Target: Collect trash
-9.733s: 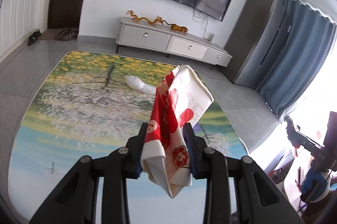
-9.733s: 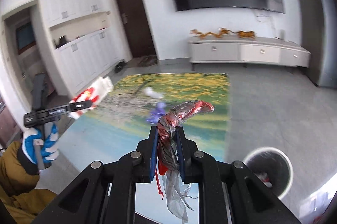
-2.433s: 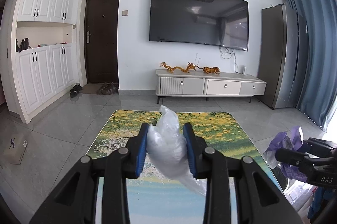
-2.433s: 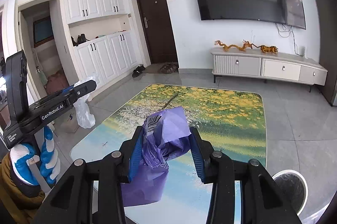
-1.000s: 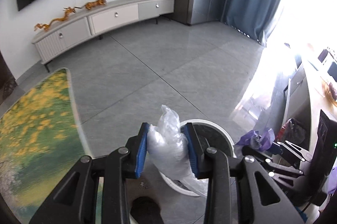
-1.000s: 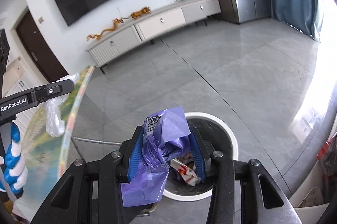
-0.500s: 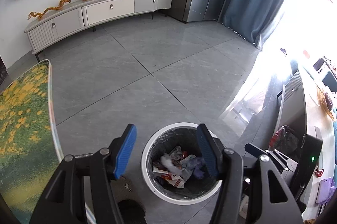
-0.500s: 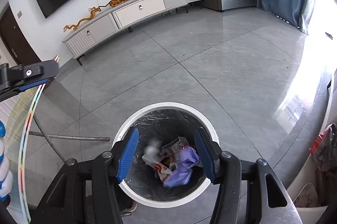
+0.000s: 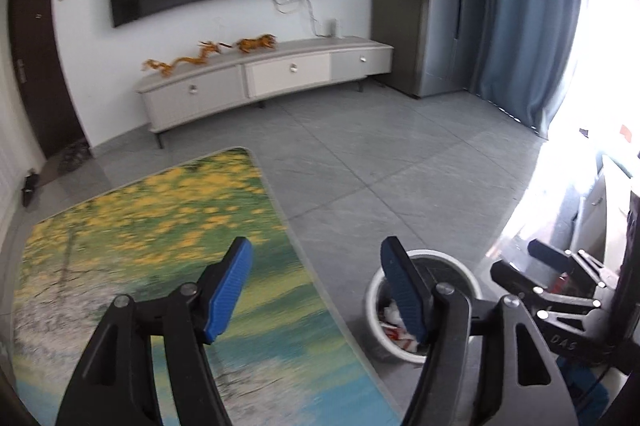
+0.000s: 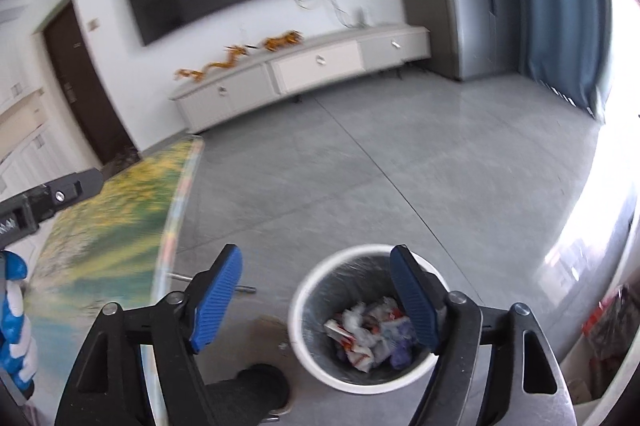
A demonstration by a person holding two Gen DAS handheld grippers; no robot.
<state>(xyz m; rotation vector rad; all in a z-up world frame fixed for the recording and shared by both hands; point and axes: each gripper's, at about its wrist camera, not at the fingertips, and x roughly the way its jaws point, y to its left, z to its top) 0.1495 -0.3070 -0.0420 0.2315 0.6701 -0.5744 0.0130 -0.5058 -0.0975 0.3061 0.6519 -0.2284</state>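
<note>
Left hand-held gripper (image 9: 316,284), seen from its own wrist camera, has its black arms spread wide and its blue ribbed pads (image 9: 228,290) holding nothing. Under it lies the glass worktop printed with yellow blossoms and blue water (image 9: 140,246), whose edge runs diagonally between the pads. Past that edge, down on the grey tiled floor (image 9: 380,162), stands a round white trash bin with a dark liner (image 9: 376,310), partly hidden behind the right pad; crumpled white and red wrappers (image 9: 394,322) show inside it. Black parts of the right hand-held gripper (image 9: 556,290) reach in from the lower right.

From the right wrist camera, the right hand-held gripper (image 10: 316,296) is likewise spread open and empty, hovering above the same trash bin (image 10: 316,286). Collected trash lies at the bin's bottom: white crumpled pieces, red-printed wrappers (image 10: 362,334) and a purple plastic bag (image 10: 400,344). The printed worktop (image 10: 108,226) sits to the left, with the left hand-held gripper (image 10: 52,200) over it, held by a blue and white gloved hand (image 10: 14,326). A long pale TV cabinet (image 10: 300,74) stands against the far wall.
</note>
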